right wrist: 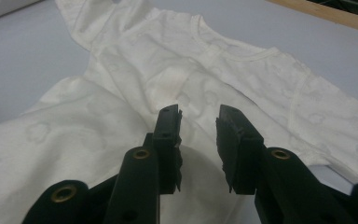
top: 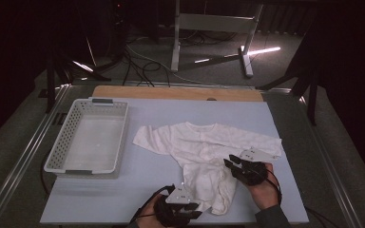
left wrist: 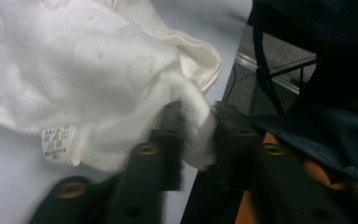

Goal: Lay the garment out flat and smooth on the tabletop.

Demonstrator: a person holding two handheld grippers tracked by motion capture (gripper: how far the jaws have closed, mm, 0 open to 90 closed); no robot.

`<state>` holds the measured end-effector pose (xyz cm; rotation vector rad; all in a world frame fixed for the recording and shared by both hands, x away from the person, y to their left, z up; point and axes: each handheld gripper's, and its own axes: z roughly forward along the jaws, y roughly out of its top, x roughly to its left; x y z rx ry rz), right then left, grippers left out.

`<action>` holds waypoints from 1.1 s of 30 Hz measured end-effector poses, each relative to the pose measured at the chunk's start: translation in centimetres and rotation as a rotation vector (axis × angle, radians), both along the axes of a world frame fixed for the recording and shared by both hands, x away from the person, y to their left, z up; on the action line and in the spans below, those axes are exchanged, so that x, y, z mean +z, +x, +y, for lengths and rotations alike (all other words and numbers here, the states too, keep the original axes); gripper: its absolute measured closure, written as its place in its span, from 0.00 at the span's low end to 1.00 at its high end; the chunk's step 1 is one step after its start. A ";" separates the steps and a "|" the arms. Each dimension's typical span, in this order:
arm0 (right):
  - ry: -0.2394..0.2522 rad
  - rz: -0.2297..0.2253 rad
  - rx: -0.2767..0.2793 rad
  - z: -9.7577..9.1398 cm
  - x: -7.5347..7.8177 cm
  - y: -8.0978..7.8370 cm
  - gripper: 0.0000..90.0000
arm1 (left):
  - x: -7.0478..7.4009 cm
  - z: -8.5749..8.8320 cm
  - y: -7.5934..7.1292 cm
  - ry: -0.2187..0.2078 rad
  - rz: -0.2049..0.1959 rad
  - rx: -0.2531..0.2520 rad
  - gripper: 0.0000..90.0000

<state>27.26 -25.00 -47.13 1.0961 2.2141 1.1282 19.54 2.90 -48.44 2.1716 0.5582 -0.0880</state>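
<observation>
To my left sits the white perforated plastic basket (top: pixel 86 137), well apart from the work. My left gripper (left wrist: pixel 197 133) lies low at the table's near edge, jaws parted around a fold of the white cotton baby garment (top: pixel 209 152). My right gripper (right wrist: pixel 199 140) hovers partly open, empty, over its body.

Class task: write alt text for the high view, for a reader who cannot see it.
A white baby garment lies spread on a pale blue table, with a white perforated basket to its left. A person's two hands hold black tools at the garment's near end: left tool, right tool.
</observation>
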 end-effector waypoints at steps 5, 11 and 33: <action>0.001 -0.003 0.003 -0.1 0.1 -0.1 0.75 | -0.2 1.8 1.3 -0.026 0.007 0.117 0.49; 0.002 -0.005 0.003 -0.3 0.2 -0.4 0.74 | -1.4 1.6 1.5 -0.010 0.035 0.118 0.38; 0.004 -0.006 0.001 -0.8 0.4 -0.8 0.74 | -0.2 2.2 0.9 -0.018 0.023 0.075 0.97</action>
